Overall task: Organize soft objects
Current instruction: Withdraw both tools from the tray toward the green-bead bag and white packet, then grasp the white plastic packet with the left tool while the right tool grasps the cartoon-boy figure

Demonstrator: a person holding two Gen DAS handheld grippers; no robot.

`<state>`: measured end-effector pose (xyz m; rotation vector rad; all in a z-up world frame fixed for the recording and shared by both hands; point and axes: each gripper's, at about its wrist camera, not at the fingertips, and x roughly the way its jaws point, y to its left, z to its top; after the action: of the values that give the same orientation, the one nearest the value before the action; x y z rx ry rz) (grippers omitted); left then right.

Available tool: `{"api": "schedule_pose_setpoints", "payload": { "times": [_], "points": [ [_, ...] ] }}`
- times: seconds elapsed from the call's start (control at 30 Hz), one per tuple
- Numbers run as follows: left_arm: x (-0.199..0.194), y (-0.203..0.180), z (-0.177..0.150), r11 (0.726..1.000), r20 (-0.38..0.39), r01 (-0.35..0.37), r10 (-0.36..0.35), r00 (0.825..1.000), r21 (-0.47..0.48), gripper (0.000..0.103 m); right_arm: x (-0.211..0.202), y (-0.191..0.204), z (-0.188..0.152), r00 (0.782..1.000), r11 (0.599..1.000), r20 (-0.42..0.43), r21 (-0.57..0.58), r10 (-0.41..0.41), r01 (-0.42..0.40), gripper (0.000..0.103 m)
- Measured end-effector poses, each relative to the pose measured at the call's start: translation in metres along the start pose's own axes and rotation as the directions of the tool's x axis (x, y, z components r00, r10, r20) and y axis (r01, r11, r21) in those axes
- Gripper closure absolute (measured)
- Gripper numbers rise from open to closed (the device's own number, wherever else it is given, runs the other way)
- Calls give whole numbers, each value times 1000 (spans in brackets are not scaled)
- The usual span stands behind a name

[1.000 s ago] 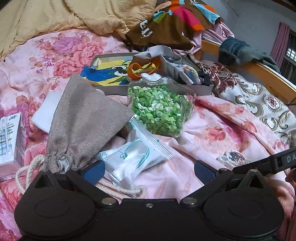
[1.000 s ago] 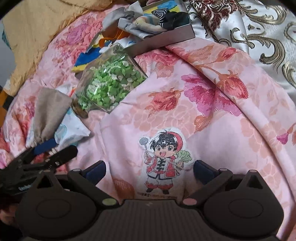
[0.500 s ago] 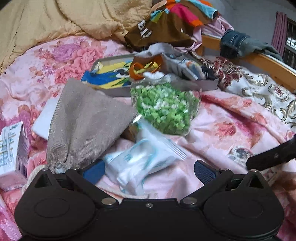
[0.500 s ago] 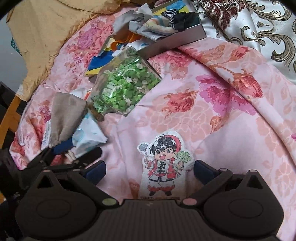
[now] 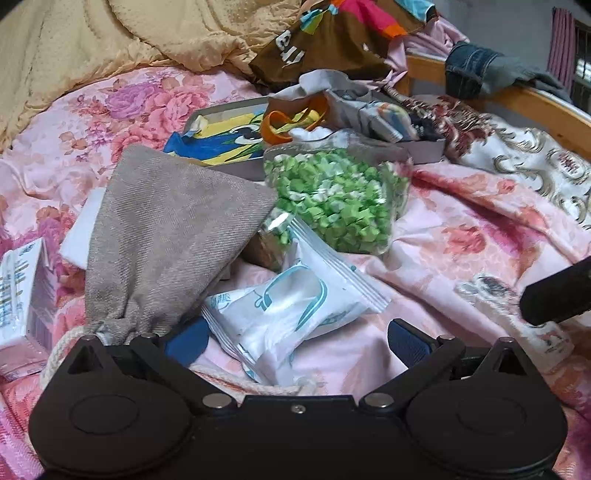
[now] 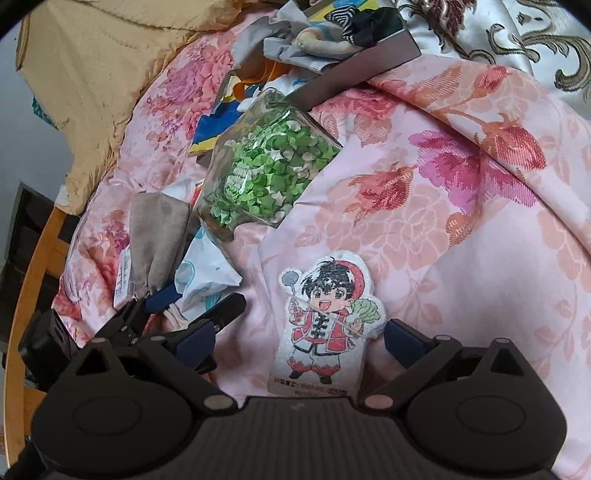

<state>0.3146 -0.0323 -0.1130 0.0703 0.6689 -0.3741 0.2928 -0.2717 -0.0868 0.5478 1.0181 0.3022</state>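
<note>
My left gripper [image 5: 295, 339] is open, its fingers either side of a white and blue soft packet [image 5: 291, 314] on the pink floral bedspread. A grey drawstring pouch [image 5: 166, 236] lies to the packet's left. My right gripper [image 6: 295, 339] is open around a flat cartoon-boy plush tag [image 6: 325, 317] lying on the bedspread. The left gripper [image 6: 192, 321] shows in the right wrist view beside the packet [image 6: 203, 273] and pouch [image 6: 155, 229]. A right finger [image 5: 557, 291] shows at the left wrist view's right edge.
A clear bag of green paper stars [image 5: 340, 199] lies just beyond the packet. A shallow grey box [image 5: 229, 114] holding cloth items sits behind it. A white carton [image 5: 22, 295] lies at the left. Piled clothes [image 5: 332, 33] and a wooden bed rail [image 5: 535, 107] are at the back.
My left gripper has moved forward, so the white packet now lies between its fingers. My right gripper has moved forward over the cartoon tag, now between its fingers.
</note>
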Motion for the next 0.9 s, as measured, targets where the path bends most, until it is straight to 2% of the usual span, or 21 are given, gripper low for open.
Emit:
{"api": "schedule_pose_setpoints", "payload": {
  "times": [0.13,0.27,0.4,0.6,0.77,0.9],
  "points": [
    [-5,3,0,998,41,53,-51,998,-39,3,1,2,-1,1000,1000,-3,-2,5,-5,10],
    [-7,2,-1,996,61,77,-73,995,-52,7,2,4,-1,1000,1000,-9,-4,18,-18,14],
    [-8,2,-1,993,72,107,-103,992,-55,9,-2,-3,1,1000,999,19,39,21,-22,20],
    [-9,3,-1,990,77,117,-111,991,-79,13,1,-6,2,1000,999,19,51,18,-19,37],
    [-7,-1,-3,981,51,169,-165,985,-93,27,3,-1,0,1000,999,17,30,19,-20,47],
    [-4,1,-6,977,40,172,-168,985,-123,28,1,-3,1,999,999,24,41,33,-34,58]
  ]
}}
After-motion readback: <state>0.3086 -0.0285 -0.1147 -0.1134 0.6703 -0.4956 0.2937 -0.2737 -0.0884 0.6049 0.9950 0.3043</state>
